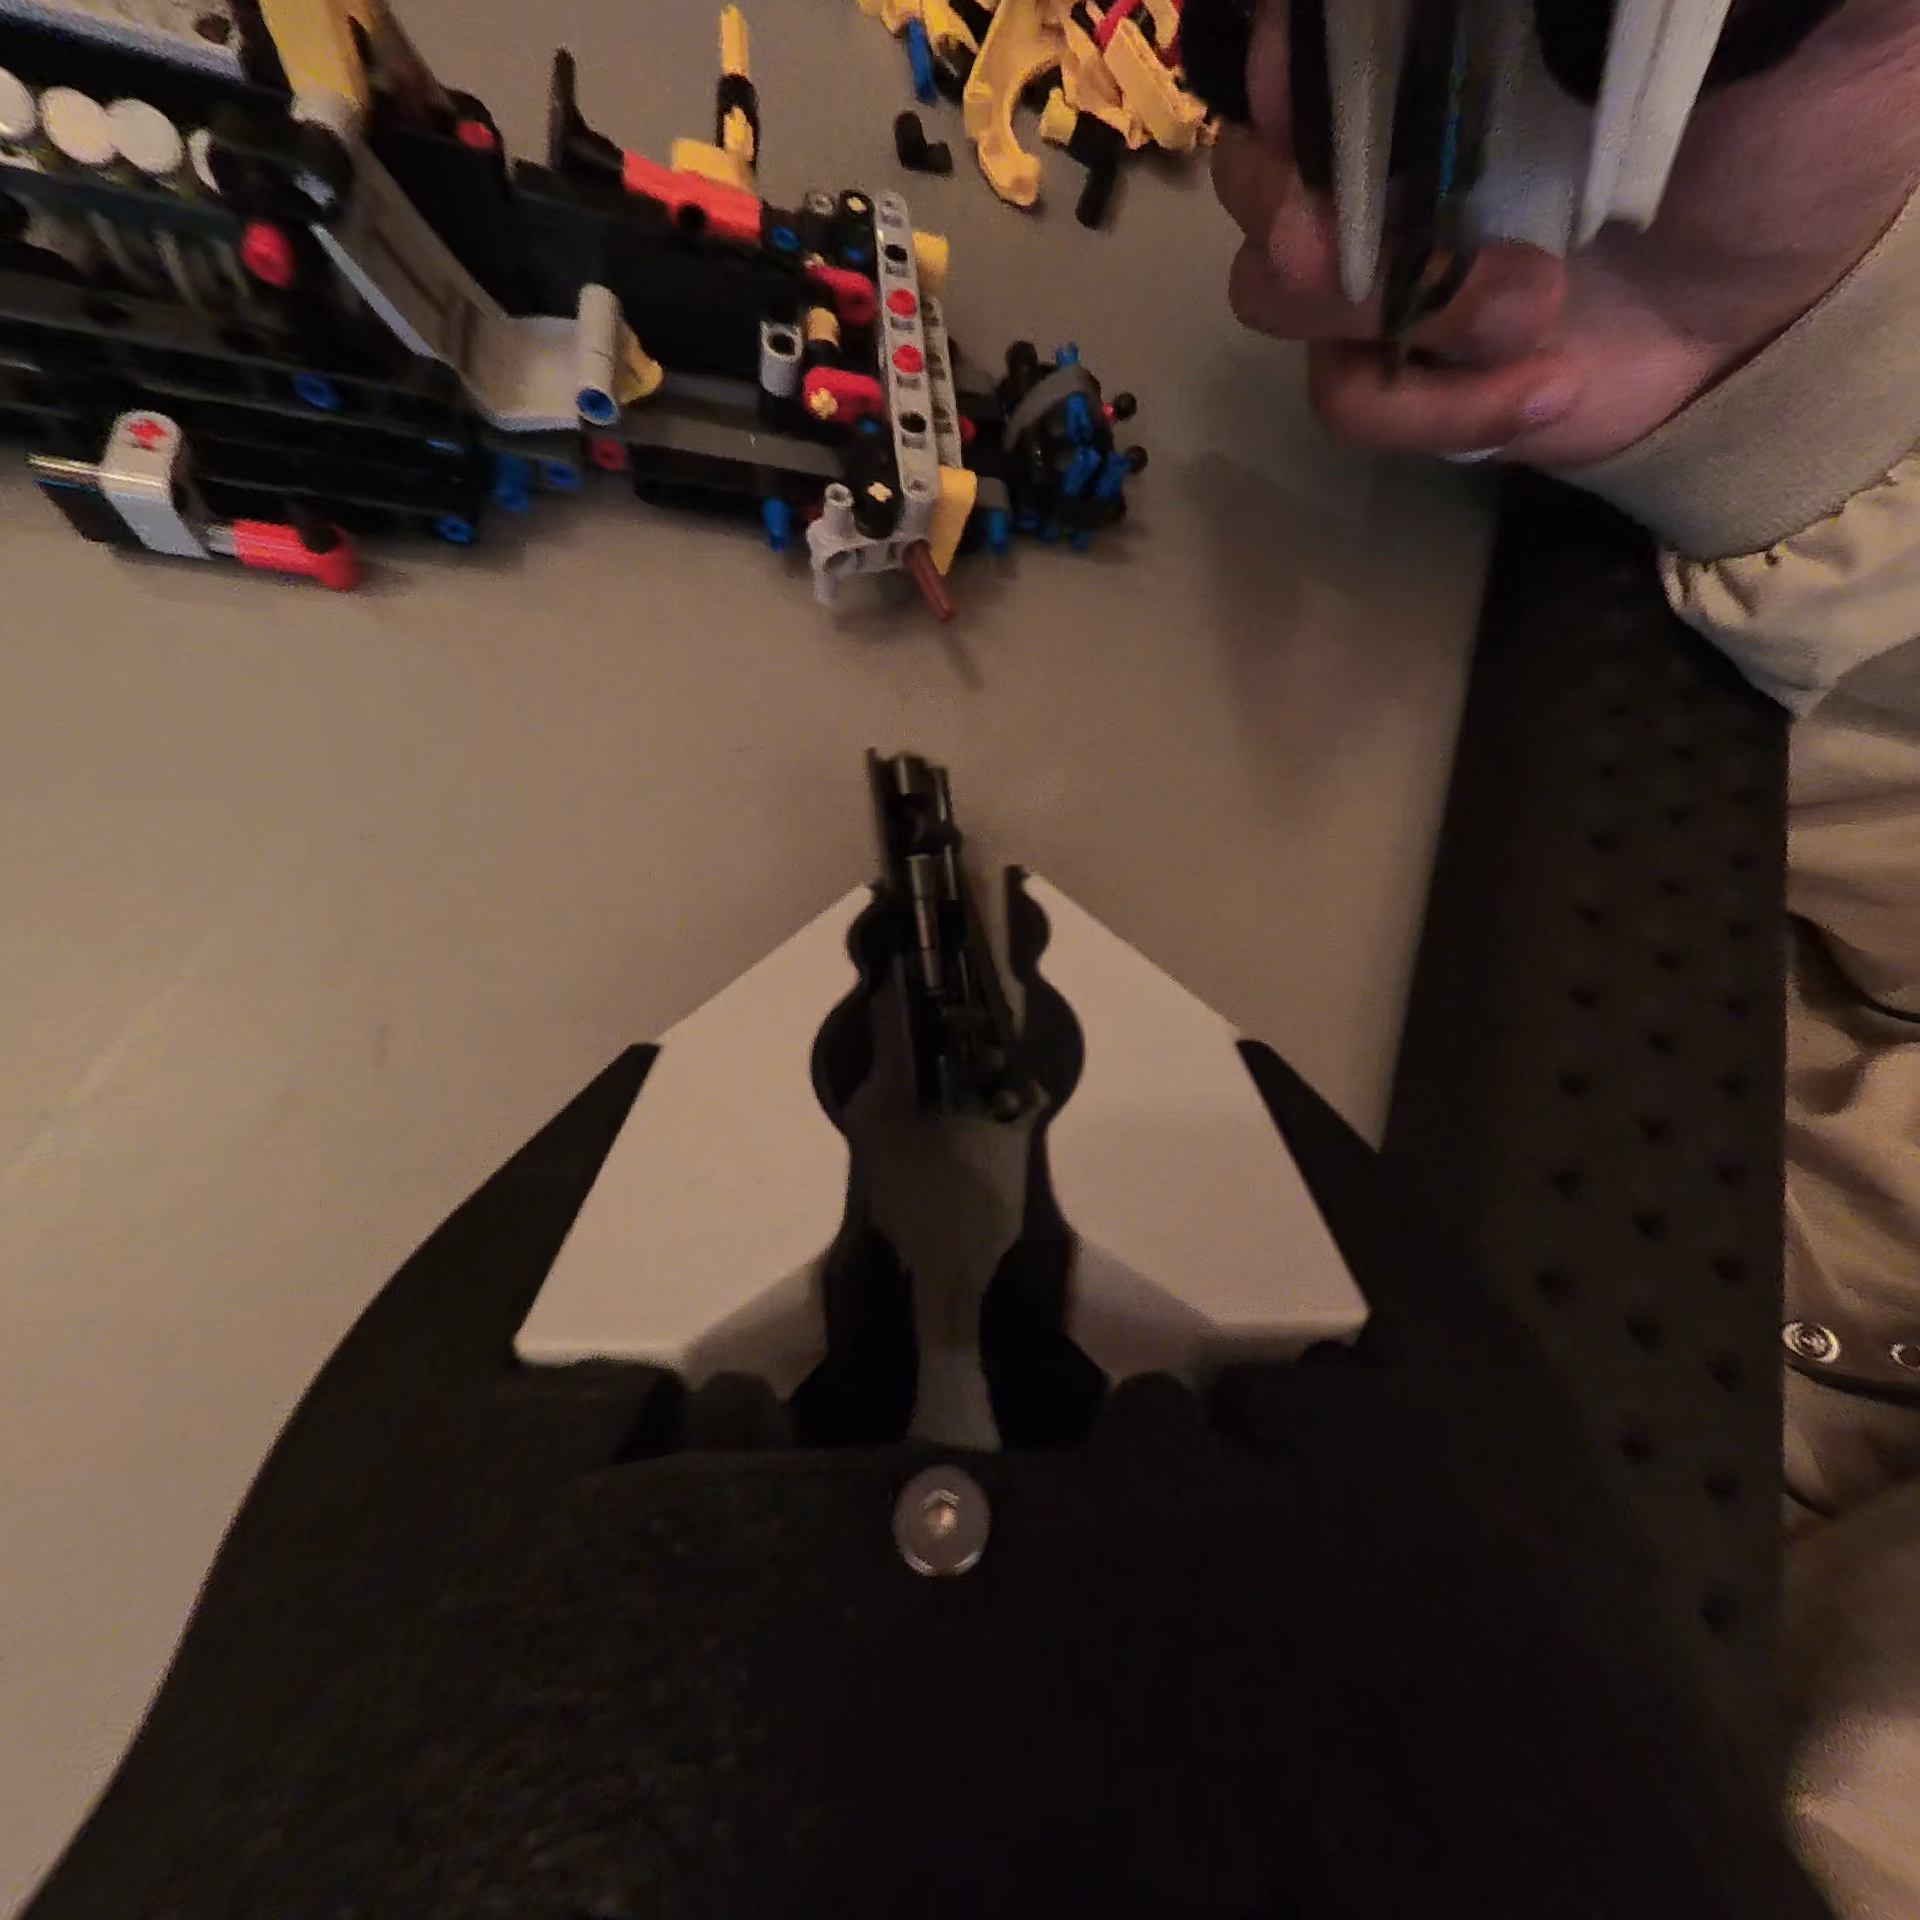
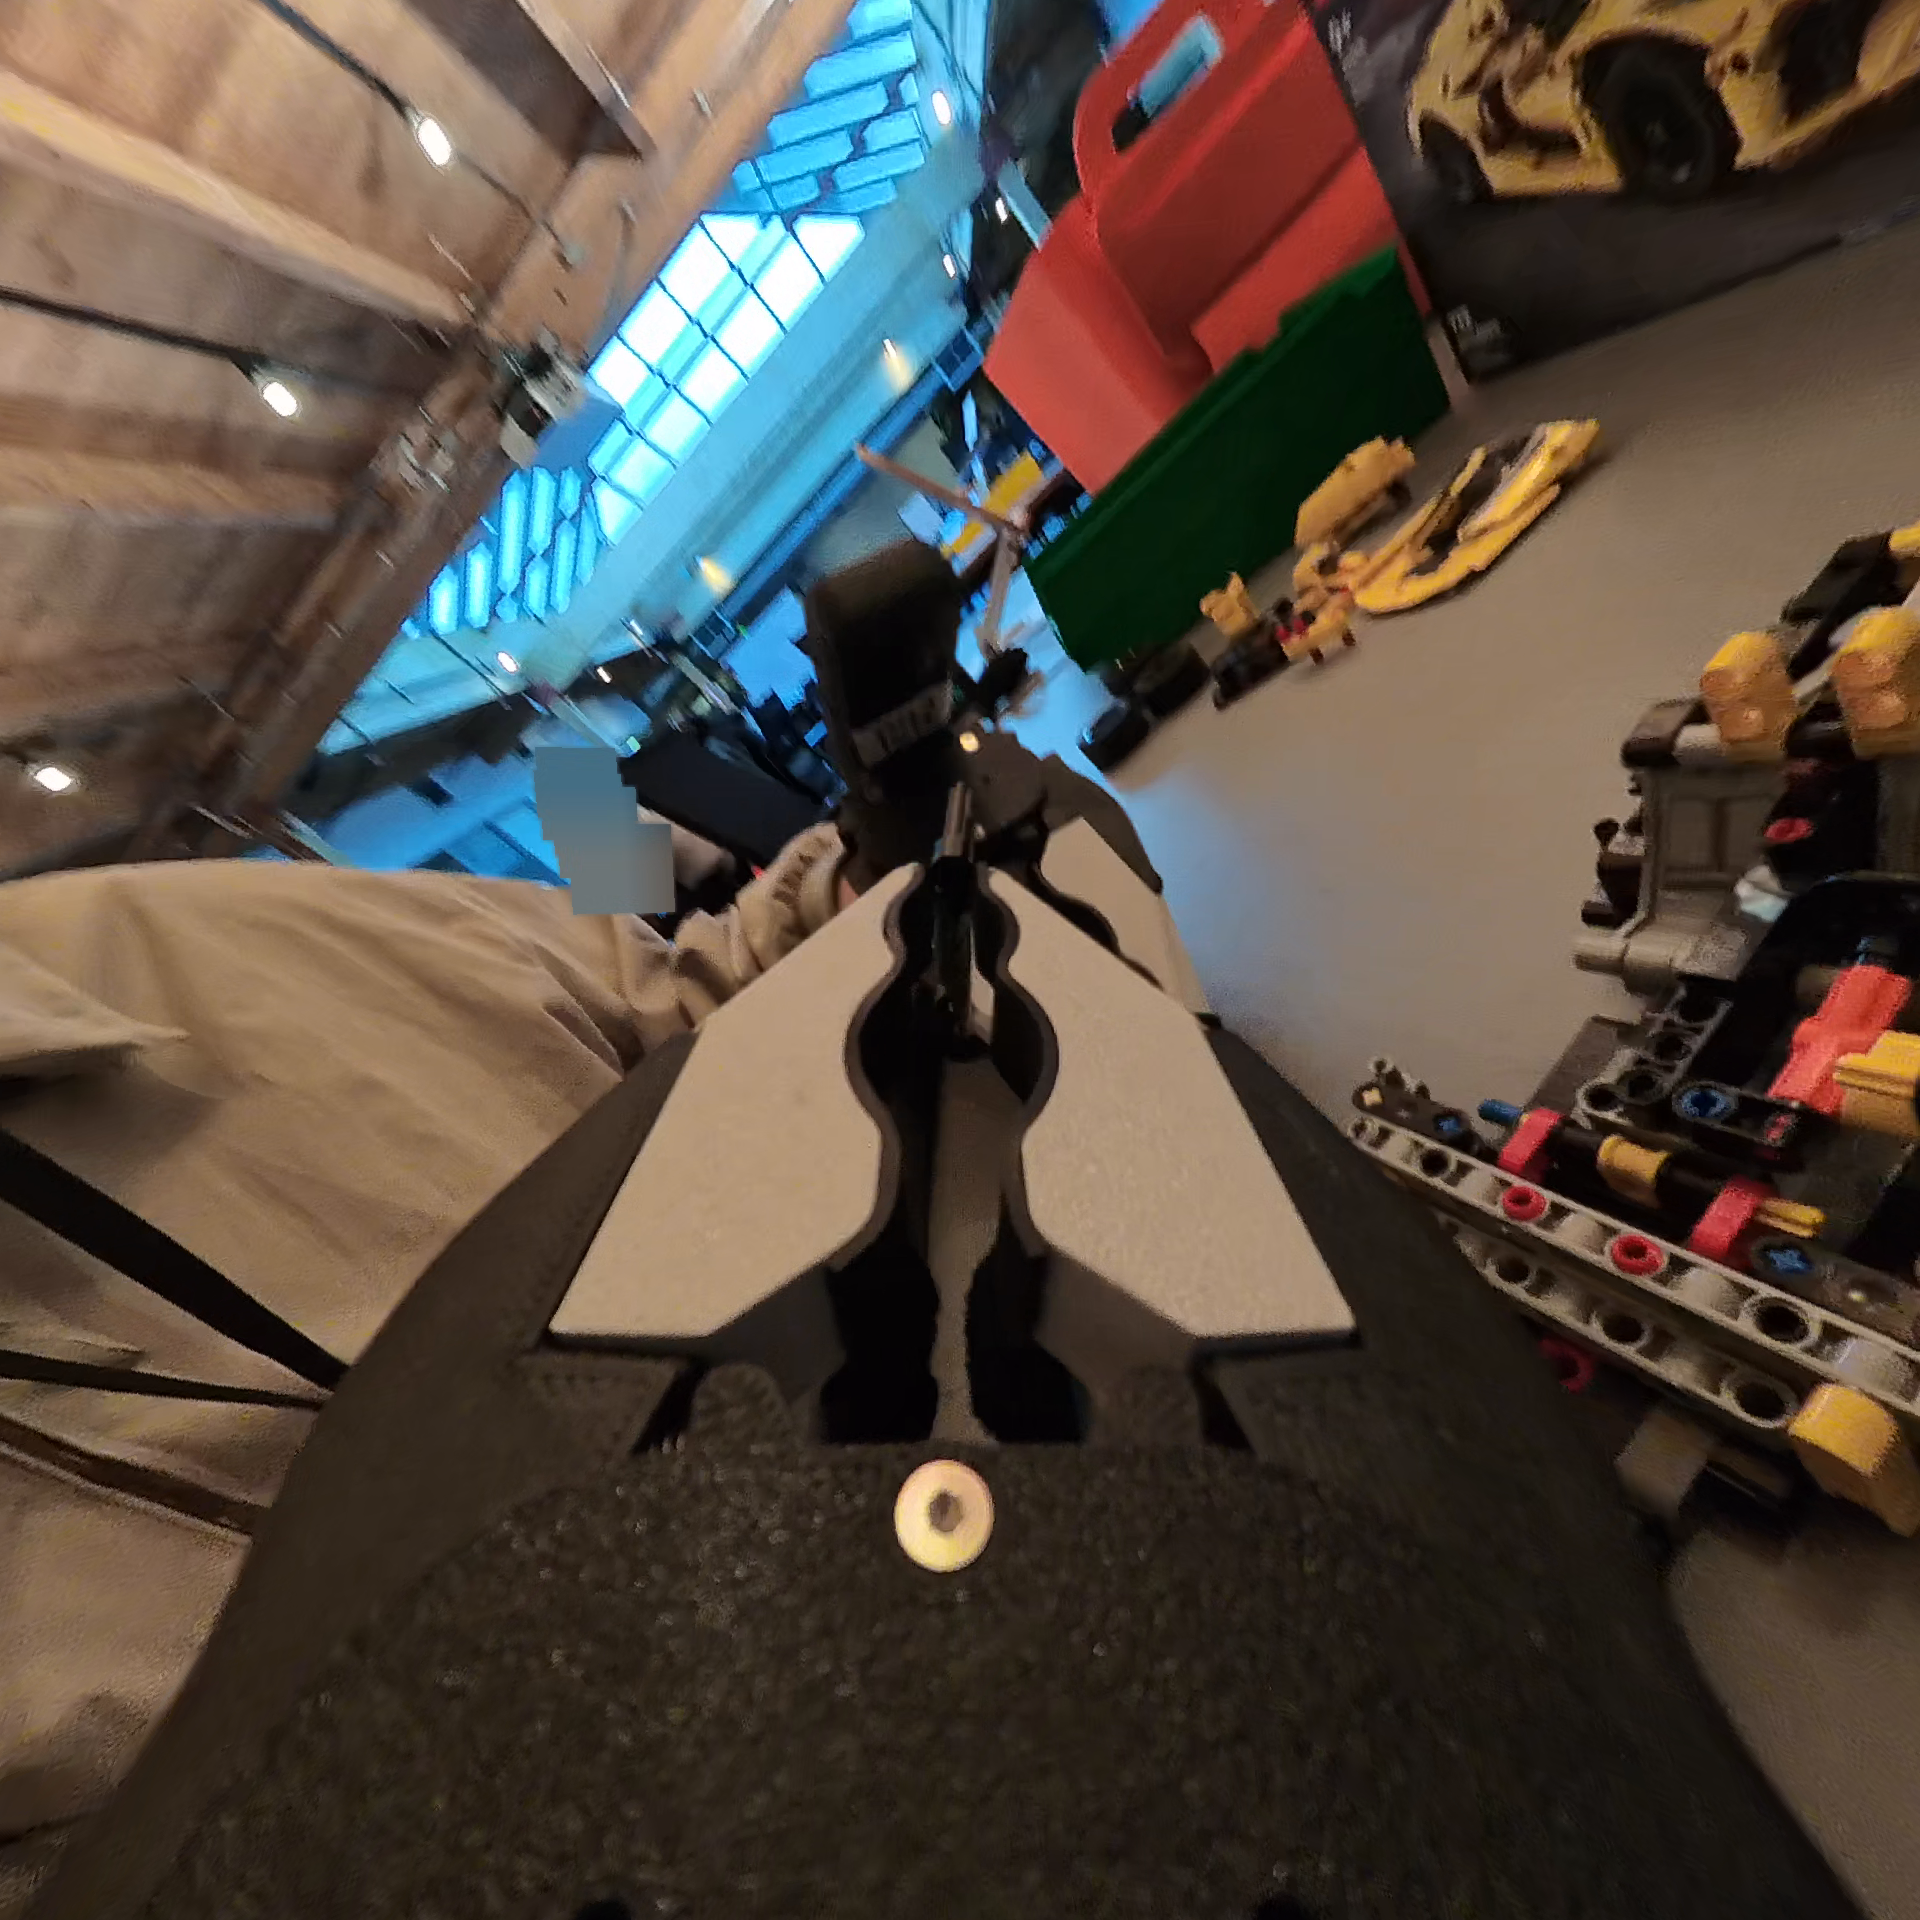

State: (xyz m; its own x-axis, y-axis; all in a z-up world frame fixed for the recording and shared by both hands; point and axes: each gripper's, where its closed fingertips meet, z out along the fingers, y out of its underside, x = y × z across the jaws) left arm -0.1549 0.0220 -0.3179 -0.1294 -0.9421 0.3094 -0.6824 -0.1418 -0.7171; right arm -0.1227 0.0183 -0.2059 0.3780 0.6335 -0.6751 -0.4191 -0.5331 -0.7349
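My left gripper (image 1: pixel 940 894) is shut on a small black pin-and-beam part (image 1: pixel 920 831) that sticks out past its fingertips, held over the grey table (image 1: pixel 416 831). In front of it lies a large black brick-built chassis (image 1: pixel 416 343) with grey, red, blue and yellow pieces. My right gripper (image 2: pixel 951 878) is shut on a thin black part (image 2: pixel 951 935), raised above the table; the same chassis (image 2: pixel 1714 1143) is to its right. The left gripper's black body (image 2: pixel 883 675) shows just beyond the right fingertips. A hand (image 1: pixel 1455 353) on the right gripper's handle shows at the top right of the left wrist view.
Loose yellow body parts (image 1: pixel 1070 94) lie behind the chassis and also show in the right wrist view (image 2: pixel 1444 530). Red and green boxes (image 2: pixel 1195 312) and a box picturing a yellow car (image 2: pixel 1610 104) stand at the back. A black perforated strip (image 1: pixel 1579 935) borders the table beside a beige sleeve (image 1: pixel 1849 935). Left tips to right tips: about 12 cm.
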